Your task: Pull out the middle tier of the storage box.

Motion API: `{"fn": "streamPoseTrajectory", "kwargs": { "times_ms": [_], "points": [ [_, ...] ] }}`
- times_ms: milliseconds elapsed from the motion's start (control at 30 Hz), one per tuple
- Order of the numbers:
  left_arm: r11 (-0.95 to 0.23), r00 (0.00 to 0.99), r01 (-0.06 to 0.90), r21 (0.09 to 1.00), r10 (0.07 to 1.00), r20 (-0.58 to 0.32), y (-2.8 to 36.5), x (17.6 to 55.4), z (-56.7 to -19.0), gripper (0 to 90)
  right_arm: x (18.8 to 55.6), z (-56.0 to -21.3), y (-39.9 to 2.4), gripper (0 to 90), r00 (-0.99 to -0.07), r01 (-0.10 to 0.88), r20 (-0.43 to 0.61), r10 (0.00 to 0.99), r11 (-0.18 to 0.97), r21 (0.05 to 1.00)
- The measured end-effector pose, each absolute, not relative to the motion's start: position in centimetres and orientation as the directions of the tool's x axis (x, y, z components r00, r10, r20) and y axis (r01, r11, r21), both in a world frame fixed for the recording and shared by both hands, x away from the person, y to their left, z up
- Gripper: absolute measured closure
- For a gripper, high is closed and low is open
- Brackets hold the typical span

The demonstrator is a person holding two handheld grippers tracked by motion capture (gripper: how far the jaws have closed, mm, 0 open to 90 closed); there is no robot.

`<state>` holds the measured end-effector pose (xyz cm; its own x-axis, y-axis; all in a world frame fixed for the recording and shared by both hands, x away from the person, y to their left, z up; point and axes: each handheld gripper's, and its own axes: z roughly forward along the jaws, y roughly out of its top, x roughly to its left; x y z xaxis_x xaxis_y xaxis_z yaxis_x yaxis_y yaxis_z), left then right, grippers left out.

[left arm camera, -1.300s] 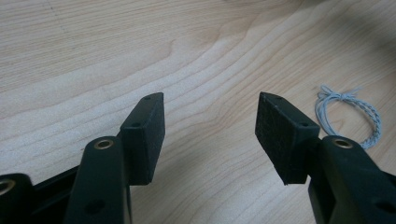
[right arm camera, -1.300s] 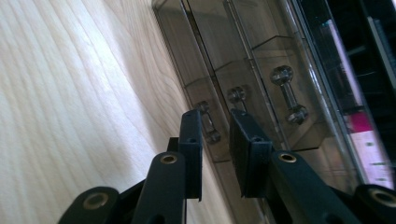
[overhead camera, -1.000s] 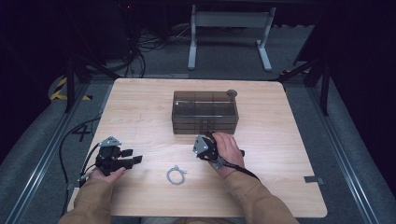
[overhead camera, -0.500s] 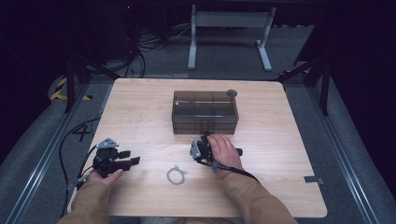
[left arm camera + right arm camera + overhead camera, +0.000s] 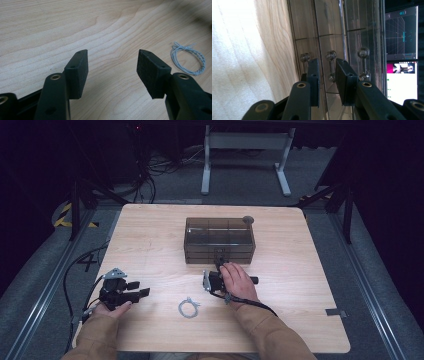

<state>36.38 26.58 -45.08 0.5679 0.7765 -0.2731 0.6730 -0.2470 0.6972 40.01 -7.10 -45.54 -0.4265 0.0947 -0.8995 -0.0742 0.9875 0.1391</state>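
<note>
While your right gripper (image 5: 326,75) brackets the middle handle (image 5: 331,66) of the drawer box (image 5: 219,240) at frame centre, fingers just opening and not pressing, your left gripper (image 5: 112,68) gapes empty on the tabletop (image 5: 150,230) at lower left.

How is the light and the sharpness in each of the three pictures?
High view: table evenly lit, surroundings dark. Left gripper view: fingers sharp, wire loop slightly soft, top right corner blurred. Right gripper view: wood at left washed out by glare, clear drawer box reflective, its knobs fairly sharp.
</note>
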Motion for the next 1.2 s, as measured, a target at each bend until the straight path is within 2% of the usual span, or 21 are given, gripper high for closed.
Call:
{"fn": "streamPoseTrajectory", "kwargs": {
  "times_ms": [533,700,1200],
  "points": [
    [-0.244,0.568,0.673,0.698,0.775,-0.277,26.6,36.4,-45.1,43.6,40.4,-46.2,-6.4,72.5,-0.352,-0.075,-0.936,0.017,0.996,0.046],
    [-0.245,0.569,0.674,0.697,0.774,-0.278,26.6,36.4,-45.1,43.6,40.5,-46.4,-6.2,72.5,-0.349,-0.073,-0.937,0.015,0.996,0.043],
    [-0.246,0.570,0.673,0.697,0.773,-0.279,26.6,36.4,-45.1,43.6,41.1,-47.1,-6.0,76.0,-0.310,-0.059,-0.950,-0.034,0.998,-0.016]
  ]
}}
